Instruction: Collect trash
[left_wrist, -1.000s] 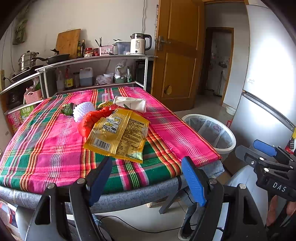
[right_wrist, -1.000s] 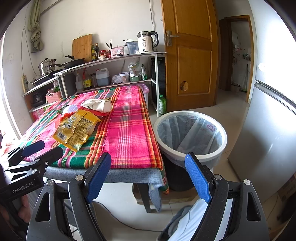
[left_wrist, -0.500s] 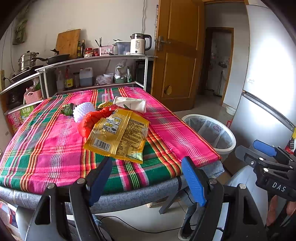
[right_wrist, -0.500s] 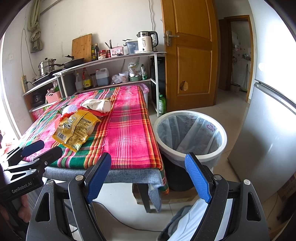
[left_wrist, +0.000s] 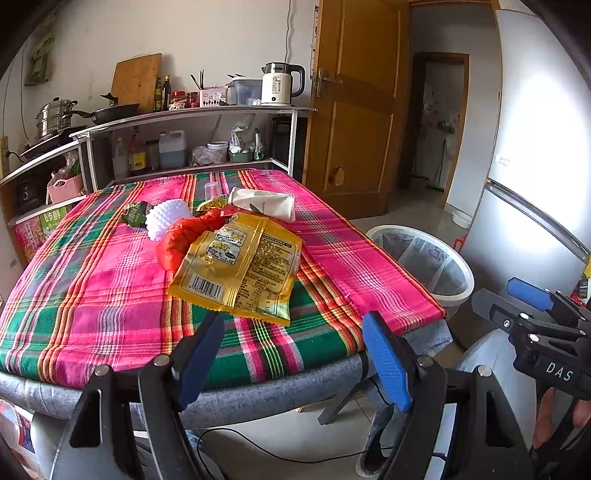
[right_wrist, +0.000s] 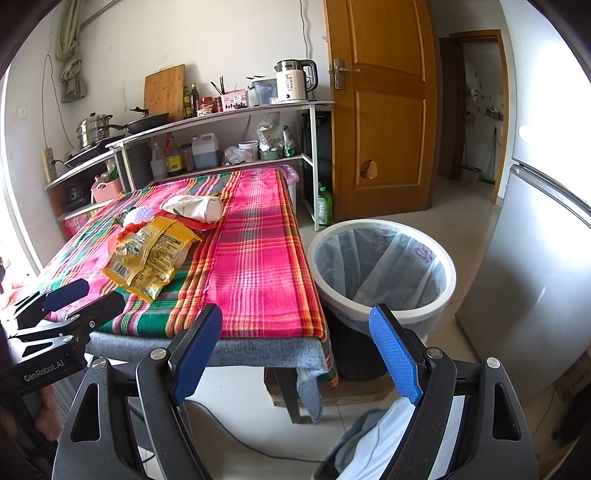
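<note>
Trash lies in a pile on the plaid-covered table (left_wrist: 110, 306): a yellow snack bag (left_wrist: 240, 266), a red wrapper (left_wrist: 184, 236), a white foam net (left_wrist: 166, 218), a green wrapper (left_wrist: 135, 214) and a beige packet (left_wrist: 264, 203). The yellow bag (right_wrist: 151, 251) and the beige packet (right_wrist: 195, 208) also show in the right wrist view. A white bin with a liner (right_wrist: 380, 266) stands on the floor right of the table. My left gripper (left_wrist: 291, 354) is open and empty, short of the table's near edge. My right gripper (right_wrist: 295, 347) is open and empty, before the table corner and the bin.
A metal shelf unit (left_wrist: 192, 118) with a kettle (left_wrist: 280, 85), pans and bottles stands behind the table. A wooden door (right_wrist: 384, 110) is at the back right. A silver fridge (right_wrist: 535, 258) stands right of the bin. A cable (left_wrist: 258, 446) lies on the floor.
</note>
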